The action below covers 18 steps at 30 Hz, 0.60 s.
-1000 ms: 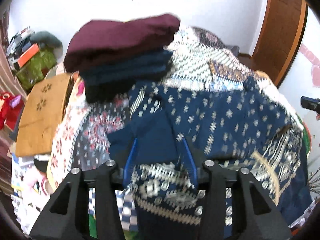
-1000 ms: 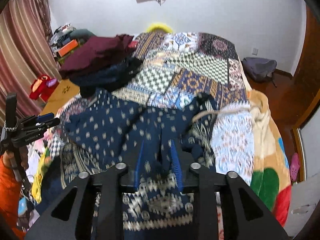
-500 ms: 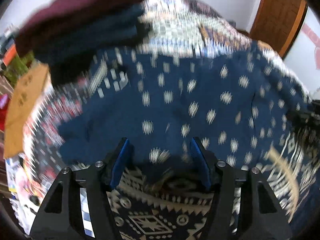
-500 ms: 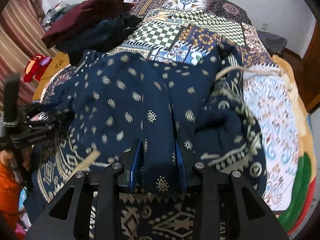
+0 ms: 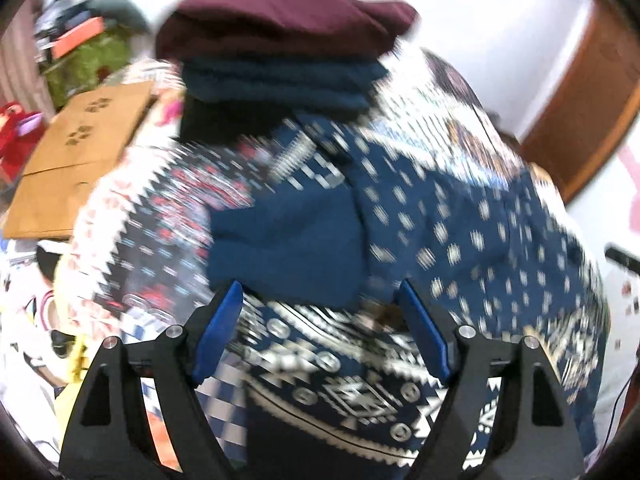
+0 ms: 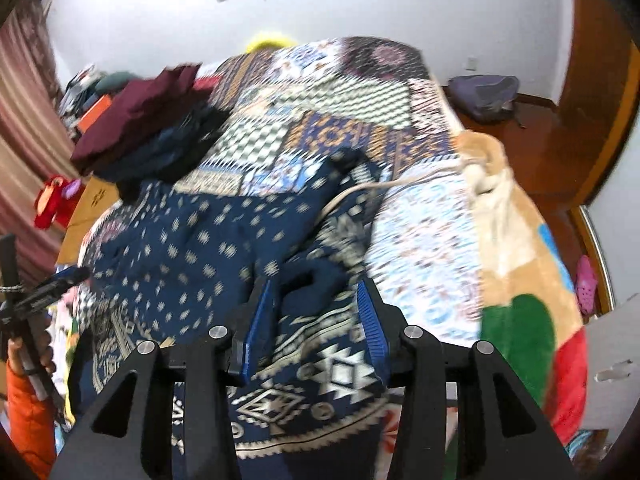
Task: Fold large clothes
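Navy patterned garment (image 6: 192,248) lay spread across the bed (image 6: 432,248), over its patchwork cover; the near hem carried a white geometric border. Left claw (image 5: 320,328) stood wide open above that border, blue pads clear of the cloth, holding nothing. Right claw (image 6: 316,320) was also open, a dark fold of the garment rising between its pads without being pinched. A cream cord (image 6: 384,186) trailed off the garment's far side. Folded stack, maroon on dark blue (image 5: 280,60), sat just beyond the garment. Left view badly motion-blurred.
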Each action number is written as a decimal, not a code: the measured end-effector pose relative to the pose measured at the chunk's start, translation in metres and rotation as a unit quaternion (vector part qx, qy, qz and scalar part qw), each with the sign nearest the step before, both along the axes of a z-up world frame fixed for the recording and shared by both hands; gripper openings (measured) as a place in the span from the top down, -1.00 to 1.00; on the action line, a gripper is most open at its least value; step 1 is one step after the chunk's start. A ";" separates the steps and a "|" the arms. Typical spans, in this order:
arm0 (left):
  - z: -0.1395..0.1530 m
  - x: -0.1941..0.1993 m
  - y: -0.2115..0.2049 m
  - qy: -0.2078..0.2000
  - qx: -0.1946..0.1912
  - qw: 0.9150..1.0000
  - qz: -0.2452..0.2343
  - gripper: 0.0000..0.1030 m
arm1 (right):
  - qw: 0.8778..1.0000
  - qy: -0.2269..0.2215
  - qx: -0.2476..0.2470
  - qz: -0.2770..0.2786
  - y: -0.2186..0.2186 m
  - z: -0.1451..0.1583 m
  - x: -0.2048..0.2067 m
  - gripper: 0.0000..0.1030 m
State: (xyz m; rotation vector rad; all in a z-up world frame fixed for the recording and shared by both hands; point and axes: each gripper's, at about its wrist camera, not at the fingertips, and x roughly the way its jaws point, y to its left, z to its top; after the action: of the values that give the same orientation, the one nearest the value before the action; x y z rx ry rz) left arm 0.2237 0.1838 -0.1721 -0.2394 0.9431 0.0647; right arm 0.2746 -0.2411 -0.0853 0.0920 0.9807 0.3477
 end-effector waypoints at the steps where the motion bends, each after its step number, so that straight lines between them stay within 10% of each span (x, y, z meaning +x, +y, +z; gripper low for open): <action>1: 0.005 0.001 0.009 -0.006 -0.004 1.000 0.013 -0.55 | 1.000 0.000 0.003 -0.009 -0.005 0.000 0.004 0.22; 7: 0.007 0.017 0.057 -0.008 -0.037 0.998 0.053 -0.57 | 0.997 0.037 0.042 -0.056 -0.021 -0.015 0.032 -0.12; 18: -0.068 0.069 0.086 0.073 -0.185 0.979 0.040 -0.57 | 0.986 0.119 0.108 -0.053 -0.015 -0.060 0.076 -0.13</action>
State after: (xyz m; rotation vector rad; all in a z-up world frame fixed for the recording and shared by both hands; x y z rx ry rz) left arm 0.2932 0.2700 -0.2398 -0.6237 1.0885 -0.0195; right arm 0.3507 -0.2561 -0.1456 0.3885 1.1662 0.3503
